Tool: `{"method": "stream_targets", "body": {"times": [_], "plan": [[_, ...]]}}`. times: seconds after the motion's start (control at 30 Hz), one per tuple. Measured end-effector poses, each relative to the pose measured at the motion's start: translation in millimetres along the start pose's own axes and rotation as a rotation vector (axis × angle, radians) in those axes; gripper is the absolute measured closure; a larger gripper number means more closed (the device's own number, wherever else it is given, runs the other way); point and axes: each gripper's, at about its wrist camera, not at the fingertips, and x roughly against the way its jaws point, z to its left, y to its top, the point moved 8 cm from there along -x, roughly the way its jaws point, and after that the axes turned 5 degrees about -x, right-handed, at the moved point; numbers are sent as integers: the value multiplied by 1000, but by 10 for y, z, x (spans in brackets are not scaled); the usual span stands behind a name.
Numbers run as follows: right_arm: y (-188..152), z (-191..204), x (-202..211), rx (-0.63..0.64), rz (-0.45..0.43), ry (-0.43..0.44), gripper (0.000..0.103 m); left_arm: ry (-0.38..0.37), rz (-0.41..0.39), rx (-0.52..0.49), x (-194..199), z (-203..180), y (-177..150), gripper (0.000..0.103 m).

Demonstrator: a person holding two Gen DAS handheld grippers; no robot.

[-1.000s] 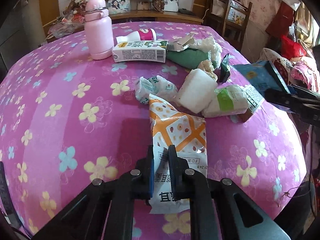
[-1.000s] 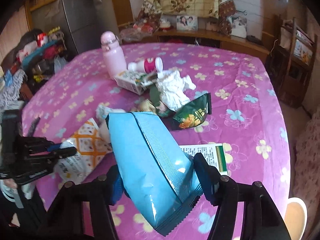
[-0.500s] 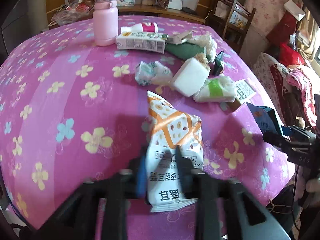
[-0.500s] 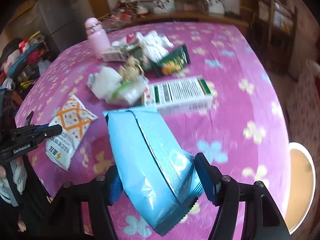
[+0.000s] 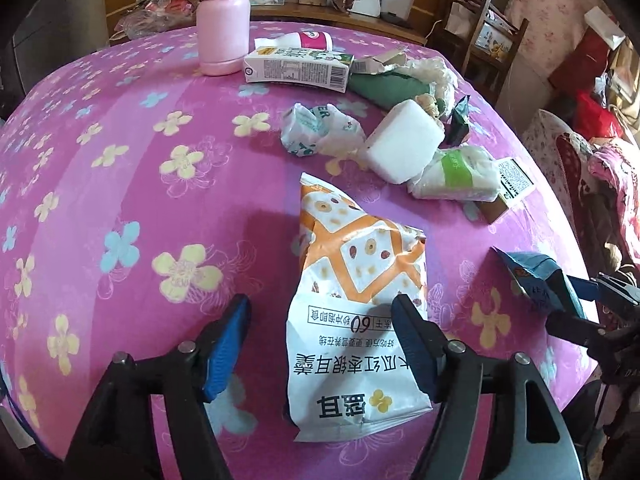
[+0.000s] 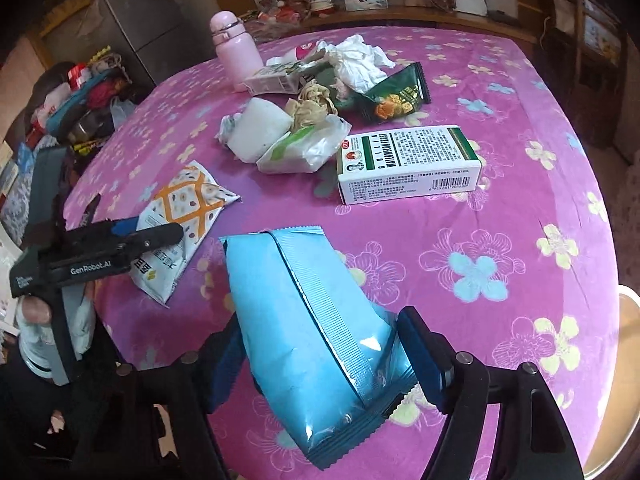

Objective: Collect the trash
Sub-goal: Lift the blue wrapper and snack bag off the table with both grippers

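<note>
An orange-and-white snack packet (image 5: pixel 360 280) lies flat on the pink flowered tablecloth (image 5: pixel 120 160). My left gripper (image 5: pixel 320 299) straddles its printed near end. Its jaws are opening wide and the pads stand clear of the packet. In the right wrist view the same packet (image 6: pixel 184 208) sits under the left gripper (image 6: pixel 152 236). A puffy light-blue bag (image 6: pixel 304 320) stands tilted between the pads of my right gripper (image 6: pixel 320 320). Those jaws are opening, but both pads still touch the bag's sides. In the left wrist view the blue bag (image 5: pixel 532 272) and right gripper (image 5: pixel 592 300) are at the table's right edge.
More trash is heaped mid-table: a milk carton (image 5: pixel 296 70), a crumpled wrapper (image 5: pixel 316 130), a white block (image 5: pixel 404 146), a green snack bag (image 6: pixel 396 98), tissue (image 6: pixel 356 60) and a white-green box (image 6: pixel 408 164). A pink bottle (image 5: pixel 223 20) stands behind. A wooden chair (image 5: pixel 488 36) is beyond.
My left jaws went from shut on the orange-and-white packet to wide open, leaving it on the cloth. My right gripper carried the blue bag down towards the table's near edge.
</note>
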Motion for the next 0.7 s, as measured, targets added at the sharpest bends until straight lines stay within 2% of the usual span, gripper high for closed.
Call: {"method": "stream_targets", "body": {"times": [0.17,0.27,0.3,0.37,0.4,0.5,0.7], "plan": [[-15,105,-32,45,13,20,23,9,3,-47,-14,-75,-12,28],[-42,124,-45,77,1,-37,23,-21,-13,-74,23,-143,-30,69],[-50,97,-53,69,-6,-51,23,-29,-9,-73,32,-155,-32,73],[-56,85,-13,62,-39,-40,34,-33,-10,-71,61,-155,-31,86],[-56,90,36,66,-60,-43,36,-47,-9,-59,95,-154,-30,91],[-77,71,139,59,-81,-41,39,-74,-32,-54,220,-203,13,93],[-91,-142,458,2,-154,-52,40,-155,-85,-106,536,-588,144,93]]}}
